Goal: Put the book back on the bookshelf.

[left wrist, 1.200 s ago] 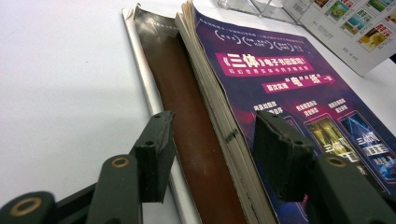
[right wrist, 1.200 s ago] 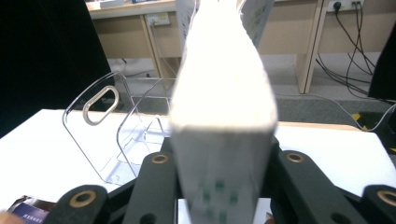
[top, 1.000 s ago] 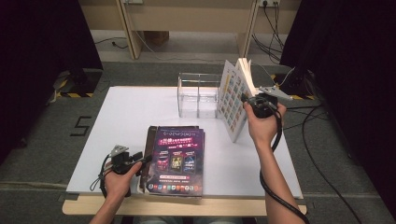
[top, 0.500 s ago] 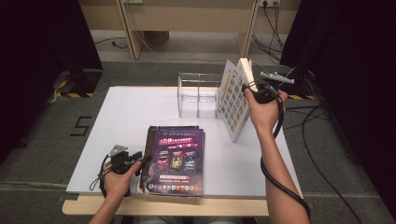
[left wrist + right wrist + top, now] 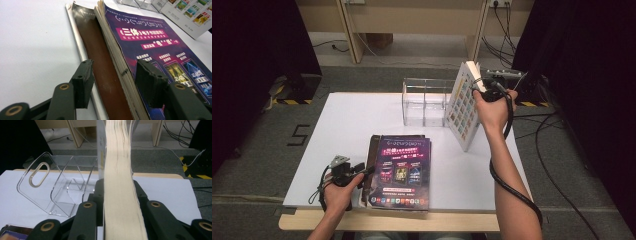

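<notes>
Standing tilted on its lower edge at the right side of the white surface [image 5: 347, 120], a thick book [image 5: 463, 112] with a cover of small coloured pictures is clamped by the right hand-held gripper [image 5: 484, 85] near its upper corner. In the right gripper view the cream page edges [image 5: 120, 195] are seen pressed between the two black jaws, which have just been closing on them. The book leans just in front of and to the right of a clear plastic holder [image 5: 424, 102], whose dividers and oval handle slot are seen through its walls; whether book and holder touch cannot be told.

Near the front edge of the surface a stack of books [image 5: 399, 170] lies flat, topped by a purple cover with printed panels. Beneath it a brown cover [image 5: 100, 62] is exposed along the left side. The left hand-held gripper [image 5: 362, 172] is held at the stack's left edge, its jaws released and spread: one pad [image 5: 83, 80] is set over the brown cover, the other [image 5: 150, 82] over the purple cover, with the page edges lying between them, ungripped.
</notes>
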### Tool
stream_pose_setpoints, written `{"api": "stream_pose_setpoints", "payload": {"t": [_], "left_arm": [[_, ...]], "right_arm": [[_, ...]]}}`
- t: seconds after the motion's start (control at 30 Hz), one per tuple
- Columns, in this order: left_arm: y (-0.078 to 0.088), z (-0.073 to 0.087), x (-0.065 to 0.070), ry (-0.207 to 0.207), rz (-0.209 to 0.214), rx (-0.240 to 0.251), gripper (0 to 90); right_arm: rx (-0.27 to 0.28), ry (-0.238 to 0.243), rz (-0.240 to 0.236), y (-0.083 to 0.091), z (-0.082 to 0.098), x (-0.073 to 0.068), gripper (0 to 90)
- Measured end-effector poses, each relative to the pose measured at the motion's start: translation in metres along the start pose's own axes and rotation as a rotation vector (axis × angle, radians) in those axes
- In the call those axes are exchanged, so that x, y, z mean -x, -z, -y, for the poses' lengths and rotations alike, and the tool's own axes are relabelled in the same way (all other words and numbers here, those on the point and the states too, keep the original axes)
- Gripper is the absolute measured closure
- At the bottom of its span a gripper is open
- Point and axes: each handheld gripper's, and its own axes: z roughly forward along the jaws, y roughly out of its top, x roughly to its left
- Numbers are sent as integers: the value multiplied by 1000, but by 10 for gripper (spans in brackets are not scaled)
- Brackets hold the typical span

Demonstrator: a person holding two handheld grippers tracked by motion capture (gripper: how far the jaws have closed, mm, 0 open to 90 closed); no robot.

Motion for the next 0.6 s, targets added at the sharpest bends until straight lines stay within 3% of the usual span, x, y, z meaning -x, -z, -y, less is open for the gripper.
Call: {"api": "stream_pose_setpoints", "payload": {"t": [0.2,0.33,0.4,0.5,0.6], "left_arm": [[0,0,2,-12,3,-1,470],[-1,0,1,-5,-1,1,470],[0,0,0,-3,-1,2,470],[0,0,0,-4,-1,1,470],[0,0,1,-5,1,2,470]], "right_arm": [[4,-12,-11,-4,-1,0,707],[-55,-36,-12,-8,-2,1,720],[-51,-16,21,-8,-2,1,732],[-52,-8,26,-8,-3,0,742],[-45,-16,-5,-7,-6,0,745]]}}
